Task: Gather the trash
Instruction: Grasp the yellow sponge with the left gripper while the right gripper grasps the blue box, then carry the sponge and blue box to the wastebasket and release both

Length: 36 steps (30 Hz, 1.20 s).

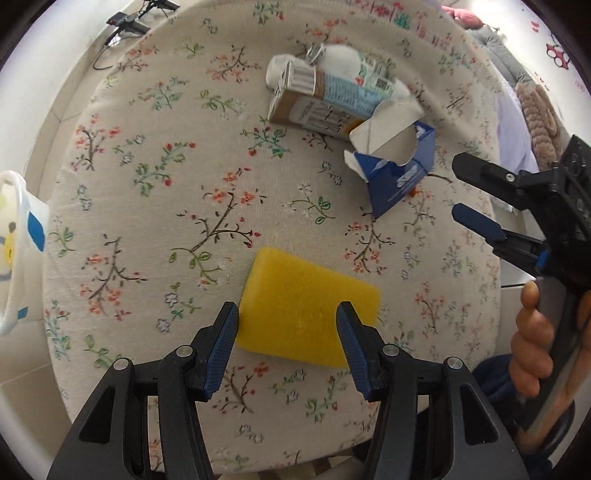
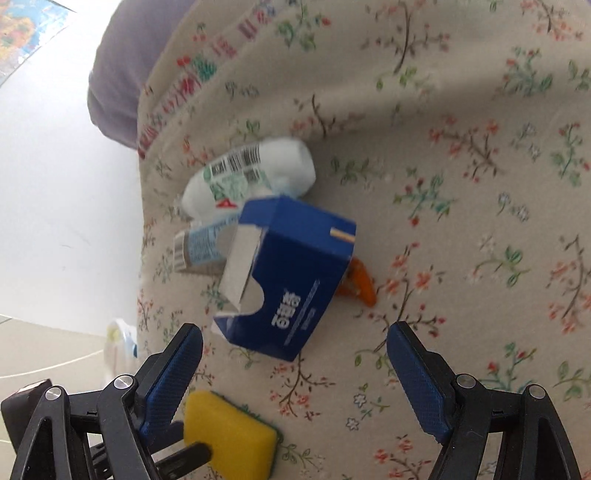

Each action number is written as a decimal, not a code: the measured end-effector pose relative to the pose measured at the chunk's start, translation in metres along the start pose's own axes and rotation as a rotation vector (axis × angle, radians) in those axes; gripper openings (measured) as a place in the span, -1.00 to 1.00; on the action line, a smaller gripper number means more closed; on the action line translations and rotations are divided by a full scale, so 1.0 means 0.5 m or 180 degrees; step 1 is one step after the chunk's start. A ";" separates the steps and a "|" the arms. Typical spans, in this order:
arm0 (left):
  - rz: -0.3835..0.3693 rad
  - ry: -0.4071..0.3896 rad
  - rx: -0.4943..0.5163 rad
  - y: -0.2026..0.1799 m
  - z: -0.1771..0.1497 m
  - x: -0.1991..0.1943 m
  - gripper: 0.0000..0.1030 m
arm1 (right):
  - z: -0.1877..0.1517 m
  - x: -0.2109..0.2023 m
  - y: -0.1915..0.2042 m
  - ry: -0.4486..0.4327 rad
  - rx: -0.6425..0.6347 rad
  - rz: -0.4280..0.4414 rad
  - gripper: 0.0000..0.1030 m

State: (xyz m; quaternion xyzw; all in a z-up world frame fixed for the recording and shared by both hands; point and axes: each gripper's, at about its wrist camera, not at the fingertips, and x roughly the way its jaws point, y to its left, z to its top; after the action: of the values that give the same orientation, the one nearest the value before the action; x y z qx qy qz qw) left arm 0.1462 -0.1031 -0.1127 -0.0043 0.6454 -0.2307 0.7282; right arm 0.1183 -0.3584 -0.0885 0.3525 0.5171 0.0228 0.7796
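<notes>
A yellow sponge (image 1: 308,308) lies on the floral cushion (image 1: 166,184). My left gripper (image 1: 288,321) is open, its fingers on either side of the sponge's near edge. A torn blue carton (image 1: 399,166) lies beyond, with a brown and blue box (image 1: 325,99) and a white wrapper (image 1: 343,59) behind it. My right gripper (image 2: 295,354) is open, just short of the blue carton (image 2: 291,277). It also shows in the left wrist view (image 1: 461,192) at the right. The sponge (image 2: 229,435), the white wrapper (image 2: 251,173) and an orange piece (image 2: 360,282) show in the right wrist view.
A white plastic bag (image 1: 14,251) with blue and yellow print hangs at the cushion's left edge. Black cables and plugs (image 1: 129,22) lie on the floor at the far left. Lilac fabric (image 2: 122,74) and a knitted item (image 1: 543,114) lie past the cushion.
</notes>
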 end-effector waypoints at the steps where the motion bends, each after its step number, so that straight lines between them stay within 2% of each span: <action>1: 0.0024 -0.0013 0.0018 -0.002 0.000 0.007 0.12 | -0.002 0.005 0.001 0.0011 0.0009 -0.0010 0.67; 3: 0.0046 -0.0051 0.0057 -0.007 0.000 0.014 0.10 | -0.004 0.013 0.001 0.0025 0.0043 0.0009 0.67; 5: 0.0051 -0.0074 0.0056 -0.010 0.002 0.014 -0.04 | -0.005 0.023 -0.001 0.0052 0.0104 0.0056 0.67; 7: 0.0063 -0.0092 0.0052 -0.007 0.003 0.011 -0.30 | -0.006 0.035 -0.002 0.0075 0.0164 0.0087 0.67; 10: -0.0012 -0.0117 -0.0010 -0.001 0.001 0.003 -0.48 | -0.006 0.047 0.003 0.0041 0.0154 0.0050 0.67; 12: -0.0067 -0.0134 -0.0032 0.006 -0.001 -0.007 -0.53 | -0.005 0.056 0.008 0.0003 0.0152 0.0009 0.67; 14: -0.0088 -0.0153 -0.0037 0.009 -0.004 -0.014 -0.55 | -0.005 0.066 0.008 -0.0023 0.0206 -0.0005 0.60; 16: -0.0119 -0.0173 -0.0042 0.013 -0.007 -0.023 -0.57 | -0.006 0.076 0.006 -0.0031 0.0262 0.0004 0.39; 18: -0.0151 -0.0203 -0.0042 0.016 -0.010 -0.033 -0.57 | -0.008 0.081 0.002 -0.0046 0.0301 -0.0004 -0.06; 19: -0.0169 -0.0217 -0.0052 0.019 -0.010 -0.039 -0.57 | -0.006 0.086 0.004 -0.0054 0.0301 0.0000 -0.16; 25: -0.0276 -0.0314 -0.0088 0.055 -0.021 -0.090 -0.57 | -0.009 0.067 0.042 -0.0255 0.0123 -0.0023 -0.20; 31: -0.0277 -0.0491 -0.0197 0.080 -0.010 -0.136 -0.57 | -0.021 0.030 0.064 -0.0363 -0.0070 0.0022 -0.20; 36: -0.0024 -0.0769 -0.0365 0.137 0.009 -0.204 -0.57 | -0.018 0.008 0.074 -0.0516 -0.0194 -0.0023 -0.20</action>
State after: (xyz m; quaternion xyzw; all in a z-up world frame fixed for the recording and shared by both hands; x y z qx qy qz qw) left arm 0.1668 -0.0083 -0.0373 -0.0761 0.5651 -0.1939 0.7983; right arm 0.1250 -0.3242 -0.0725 0.3273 0.4527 0.0070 0.8294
